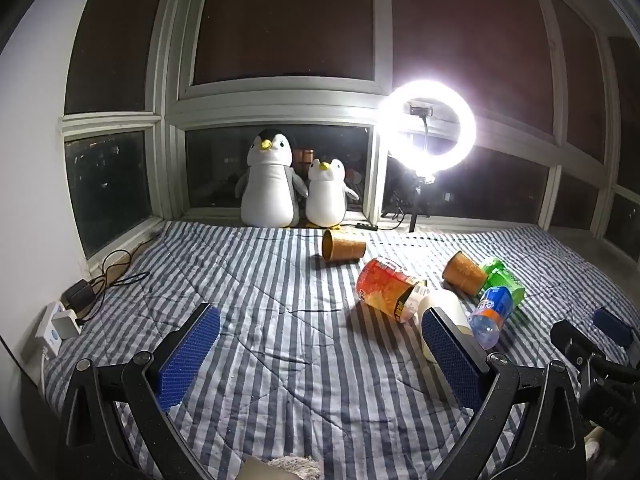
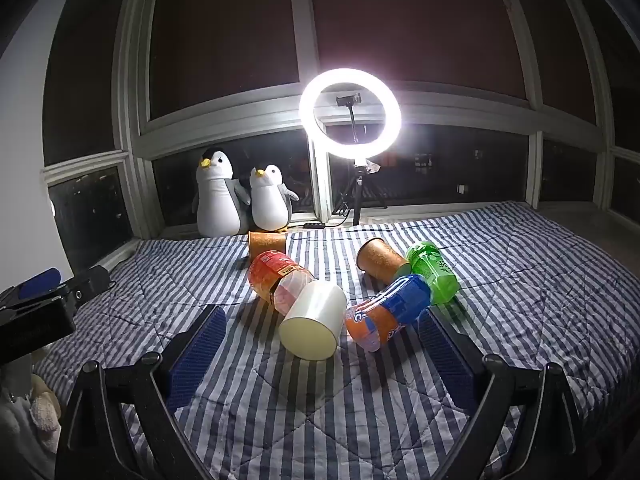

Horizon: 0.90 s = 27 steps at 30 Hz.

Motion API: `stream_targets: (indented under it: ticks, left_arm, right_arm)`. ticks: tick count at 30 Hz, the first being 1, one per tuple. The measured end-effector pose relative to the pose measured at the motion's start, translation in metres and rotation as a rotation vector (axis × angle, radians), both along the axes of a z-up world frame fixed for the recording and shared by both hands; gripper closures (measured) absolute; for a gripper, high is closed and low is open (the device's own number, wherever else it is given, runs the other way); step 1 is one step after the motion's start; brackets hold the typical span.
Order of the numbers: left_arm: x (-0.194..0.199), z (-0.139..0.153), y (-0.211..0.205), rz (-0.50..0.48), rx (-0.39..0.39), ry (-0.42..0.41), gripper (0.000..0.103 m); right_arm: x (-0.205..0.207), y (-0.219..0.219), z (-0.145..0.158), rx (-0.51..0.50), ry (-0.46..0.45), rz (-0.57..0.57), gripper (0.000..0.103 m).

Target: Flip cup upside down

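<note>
- On the striped bed (image 2: 520, 280), nothing is yet turning over: bottles and cups are lying scattered on their sides.
- The white cup (image 2: 314, 326) is lying sideways, untouched.
- The right gripper (image 2: 320, 356) and left gripper (image 1: 320, 356) are hovering short, fingers apart, holding nothing.

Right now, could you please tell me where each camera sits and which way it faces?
Left wrist: behind the open left tongs, facing across the striped blanket to the window; the right tongs show at the right edge.
Right wrist: behind the open right tongs, nearer the white cup; the left tongs show at left.
Shared: cup, penguins, ring light.
</note>
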<state>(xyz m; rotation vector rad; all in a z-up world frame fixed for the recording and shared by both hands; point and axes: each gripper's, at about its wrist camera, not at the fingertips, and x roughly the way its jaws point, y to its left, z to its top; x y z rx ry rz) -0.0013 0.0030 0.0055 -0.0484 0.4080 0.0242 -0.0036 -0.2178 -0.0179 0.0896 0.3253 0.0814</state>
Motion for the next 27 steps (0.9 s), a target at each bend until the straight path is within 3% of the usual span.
stream_targets:
  ticks: [27]
  left_arm:
    - [0.0004, -0.0034, -0.0005, 0.000, 0.004, 0.005, 0.001]
  right_arm:
    - [0.0006, -0.0040, -0.0027, 0.000, 0.005, -0.002, 0.008]
